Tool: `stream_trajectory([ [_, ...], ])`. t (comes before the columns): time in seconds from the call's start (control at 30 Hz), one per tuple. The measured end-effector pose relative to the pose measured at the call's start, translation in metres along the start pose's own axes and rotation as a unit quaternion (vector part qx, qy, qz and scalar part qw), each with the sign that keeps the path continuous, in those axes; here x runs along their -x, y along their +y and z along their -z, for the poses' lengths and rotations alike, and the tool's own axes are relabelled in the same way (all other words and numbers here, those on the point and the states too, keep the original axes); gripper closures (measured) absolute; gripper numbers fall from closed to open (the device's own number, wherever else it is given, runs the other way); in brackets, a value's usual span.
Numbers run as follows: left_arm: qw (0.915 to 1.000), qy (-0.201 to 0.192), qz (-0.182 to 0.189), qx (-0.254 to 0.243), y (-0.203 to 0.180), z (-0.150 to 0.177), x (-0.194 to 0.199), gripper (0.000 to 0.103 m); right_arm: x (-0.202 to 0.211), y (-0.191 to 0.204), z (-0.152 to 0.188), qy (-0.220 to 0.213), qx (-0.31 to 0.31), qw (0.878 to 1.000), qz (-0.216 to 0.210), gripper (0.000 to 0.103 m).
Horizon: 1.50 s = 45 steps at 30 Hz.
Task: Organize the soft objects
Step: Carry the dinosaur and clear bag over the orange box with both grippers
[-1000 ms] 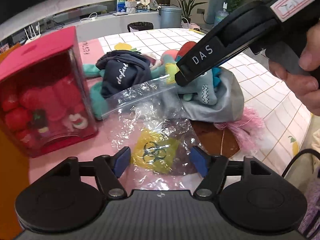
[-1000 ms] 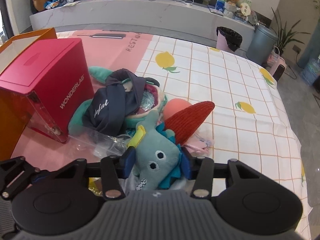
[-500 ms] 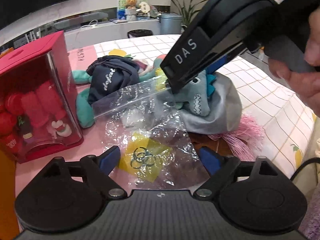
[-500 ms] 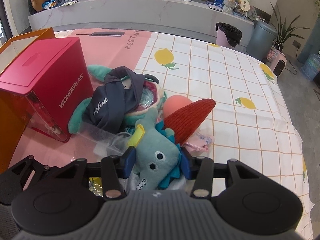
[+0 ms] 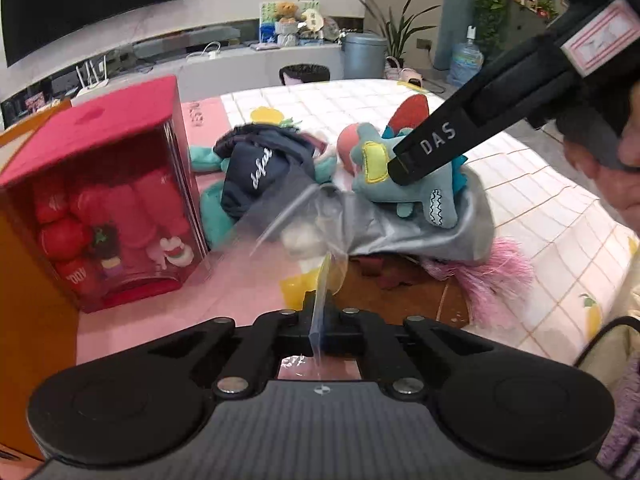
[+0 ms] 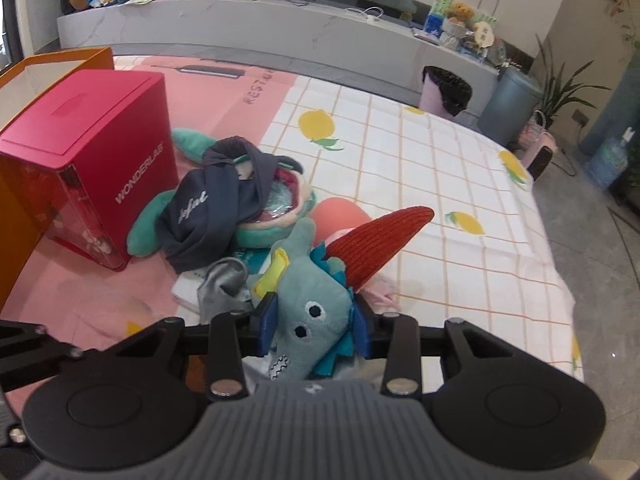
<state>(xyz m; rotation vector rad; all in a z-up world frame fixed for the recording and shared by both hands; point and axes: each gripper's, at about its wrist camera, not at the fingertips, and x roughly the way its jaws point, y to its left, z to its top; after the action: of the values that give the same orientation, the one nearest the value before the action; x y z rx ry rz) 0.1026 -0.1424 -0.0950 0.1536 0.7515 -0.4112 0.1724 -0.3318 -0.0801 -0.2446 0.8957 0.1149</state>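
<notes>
My left gripper is shut on the edge of a clear plastic bag, which stretches up from the pink mat toward the toy pile. My right gripper is shut on a teal plush dinosaur with a yellow patch; the dinosaur also shows in the left wrist view, held just above a grey cloth. A navy garment lies over a green plush. A red corduroy piece sticks up behind the dinosaur.
A red WONDERLAB box with a clear front stands at the left, an orange box beside it. A pink fuzzy item lies at the right. The lemon-print tablecloth stretches far right.
My left gripper closed on the plastic bag and lifted its edge. My right gripper kept the dinosaur and raised it slightly off the pile.
</notes>
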Motion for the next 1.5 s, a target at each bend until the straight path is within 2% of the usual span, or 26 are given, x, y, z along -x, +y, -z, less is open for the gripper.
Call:
stream_trajectory([
  [0.13, 0.999, -0.038, -0.024, 0.008, 0.001, -0.004, 0.016, 0.103, 0.009, -0.007, 0.001, -0.009, -0.033, 0.999, 0.01, 0.065],
  [0.3, 0.9984, -0.047, -0.025, 0.018, 0.007, -0.015, 0.029, 0.103, 0.022, -0.008, 0.001, -0.024, -0.05, 0.998, 0.005, 0.065],
  [0.6, 0.9985, -0.042, -0.024, 0.024, 0.017, -0.028, 0.048, 0.103, 0.039, 0.0, -0.007, -0.056, -0.066, 0.996, 0.003, 0.065],
  [0.73, 0.9973, -0.062, -0.021, 0.032, 0.022, -0.031, 0.058, 0.103, 0.05, 0.009, -0.01, -0.071, -0.064, 0.995, 0.002, 0.065],
  [0.9, 0.9959, -0.07, -0.027, 0.051, 0.034, -0.043, 0.072, 0.103, 0.072, 0.018, -0.014, -0.105, -0.082, 0.991, 0.006, 0.065],
  [1.0, 0.9943, -0.087, -0.042, 0.046, 0.041, -0.05, 0.082, 0.103, 0.088, 0.023, -0.018, -0.133, -0.089, 0.987, 0.018, 0.065],
  [1.23, 0.988, -0.12, -0.066, 0.072, 0.068, -0.062, 0.119, 0.103, 0.124, 0.046, -0.026, -0.182, -0.09, 0.979, -0.007, 0.065],
  [1.37, 0.983, -0.129, -0.097, 0.088, 0.086, -0.063, 0.137, 0.103, 0.138, 0.071, -0.034, -0.201, -0.078, 0.976, -0.019, 0.065],
  [1.5, 0.9789, -0.128, -0.14, 0.075, 0.102, -0.056, 0.15, 0.103, 0.147, 0.105, -0.041, -0.215, -0.05, 0.975, -0.037, 0.065],
])
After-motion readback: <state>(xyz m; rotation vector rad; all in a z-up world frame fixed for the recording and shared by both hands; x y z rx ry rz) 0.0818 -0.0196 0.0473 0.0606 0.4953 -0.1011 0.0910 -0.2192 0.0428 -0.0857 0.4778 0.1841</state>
